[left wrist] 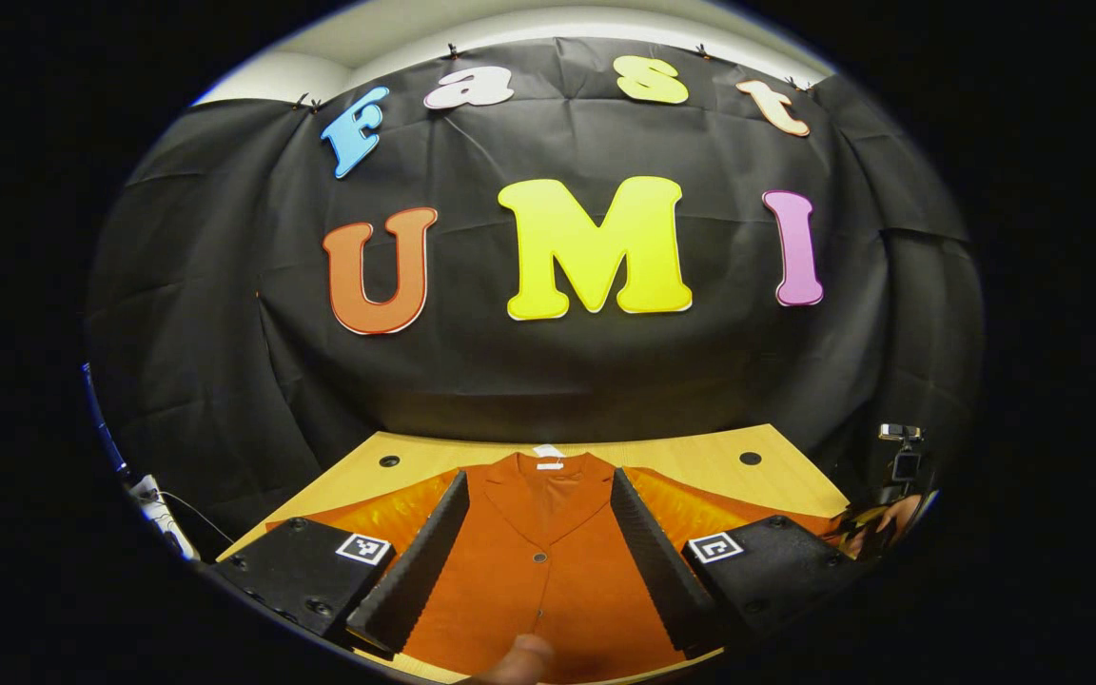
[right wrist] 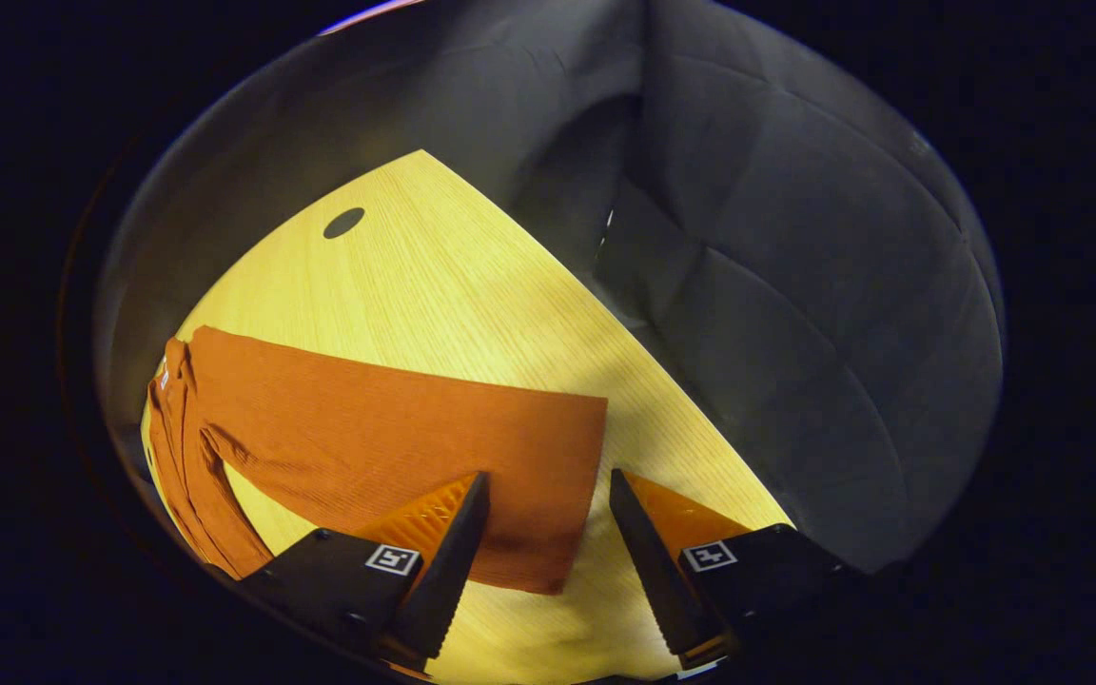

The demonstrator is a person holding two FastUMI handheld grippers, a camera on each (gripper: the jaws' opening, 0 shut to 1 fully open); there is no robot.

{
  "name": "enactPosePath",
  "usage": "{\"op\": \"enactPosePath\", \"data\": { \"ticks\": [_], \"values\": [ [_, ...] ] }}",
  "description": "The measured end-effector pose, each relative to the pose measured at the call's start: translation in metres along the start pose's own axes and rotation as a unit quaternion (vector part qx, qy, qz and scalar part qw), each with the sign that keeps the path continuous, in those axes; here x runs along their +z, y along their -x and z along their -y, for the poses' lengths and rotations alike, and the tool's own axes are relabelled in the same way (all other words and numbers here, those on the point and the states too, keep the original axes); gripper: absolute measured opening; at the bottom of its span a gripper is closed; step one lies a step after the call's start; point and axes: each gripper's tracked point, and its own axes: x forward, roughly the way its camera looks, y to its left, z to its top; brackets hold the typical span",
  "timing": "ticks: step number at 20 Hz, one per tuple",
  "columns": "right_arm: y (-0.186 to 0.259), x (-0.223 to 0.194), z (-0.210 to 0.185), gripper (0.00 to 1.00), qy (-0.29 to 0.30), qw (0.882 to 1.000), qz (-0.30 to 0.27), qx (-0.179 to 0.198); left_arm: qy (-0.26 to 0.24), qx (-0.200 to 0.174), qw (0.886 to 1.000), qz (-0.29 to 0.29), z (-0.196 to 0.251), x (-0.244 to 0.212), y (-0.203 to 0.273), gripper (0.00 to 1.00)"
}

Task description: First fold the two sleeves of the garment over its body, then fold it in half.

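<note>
An orange buttoned garment (left wrist: 534, 571) with a collar and a white neck label lies flat on the wooden table (left wrist: 681, 457). My left gripper (left wrist: 538, 495) hovers open over its chest, fingers either side of the button line. In the right gripper view, one long sleeve (right wrist: 396, 428) stretches out flat across the table (right wrist: 434, 276), its cuff end toward me. My right gripper (right wrist: 548, 490) stands open just above the cuff, with the cuff's corner lying between the fingers. The garment's body (right wrist: 186, 476) is bunched at the left edge of that view.
A fingertip (left wrist: 524, 658) shows at the bottom of the left gripper view. Two dark round holes (left wrist: 750, 458) mark the table's far corners. A small camera on a stand (left wrist: 902, 457) sits off the table's right side. Black cloth walls close in behind.
</note>
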Motion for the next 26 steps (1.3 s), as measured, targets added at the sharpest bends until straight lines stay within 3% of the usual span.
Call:
{"op": "enactPosePath", "data": {
  "ticks": [1, 2, 5, 6, 9, 11, 12, 16, 23, 24, 25, 26],
  "values": [
    [0.0, 0.0, 0.001, 0.84, 0.001, 1.0, -0.011, -0.008, 0.002, -0.001, 1.0, -0.002, -0.002, -0.001, -0.001, 0.98],
    [0.0, 0.003, -0.004, 0.74, -0.009, 1.0, -0.02, -0.004, 0.002, -0.001, 1.0, -0.004, -0.005, -0.004, -0.001, 0.98],
    [0.0, 0.003, -0.006, 0.7, -0.023, 0.999, -0.047, 0.006, -0.007, 0.005, 1.0, -0.013, -0.017, -0.012, -0.004, 0.98],
    [0.001, 0.004, -0.008, 0.6, -0.029, 0.998, -0.053, 0.005, -0.007, 0.009, 1.0, -0.018, -0.022, -0.016, -0.004, 0.98],
    [0.001, 0.003, -0.006, 0.6, -0.037, 0.997, -0.074, 0.0, 0.003, 0.016, 0.999, -0.03, -0.033, -0.023, -0.007, 0.98],
    [-0.001, 0.001, -0.008, 0.24, -0.032, 0.995, -0.097, -0.001, 0.004, 0.02, 0.999, -0.033, -0.039, -0.026, -0.008, 0.97],
    [-0.001, 0.002, -0.007, 0.32, -0.022, 0.994, -0.11, 0.0, 0.003, 0.019, 0.999, -0.033, -0.04, -0.027, -0.009, 0.97],
    [0.001, 0.003, -0.02, 0.31, -0.03, 0.984, -0.172, 0.026, -0.006, 0.021, 0.999, -0.042, -0.047, -0.038, -0.011, 0.98],
    [0.0, 0.008, -0.023, 0.31, -0.07, 0.976, -0.196, 0.064, 0.0, 0.022, 0.998, -0.05, -0.059, -0.045, -0.016, 0.98],
    [-0.024, 0.001, -0.019, 0.31, -0.076, 0.976, -0.198, 0.051, 0.002, 0.023, 0.998, -0.053, -0.06, -0.046, -0.016, 0.98],
    [0.003, 0.009, -0.015, 0.18, -0.096, 0.974, -0.2, 0.052, 0.004, 0.024, 0.998, -0.054, -0.062, -0.047, -0.018, 0.98],
    [-0.001, 0.005, -0.015, 0.05, -0.102, 0.973, -0.202, 0.051, 0.005, 0.023, 0.998, -0.055, -0.062, -0.047, -0.019, 0.98]
  ]
}}
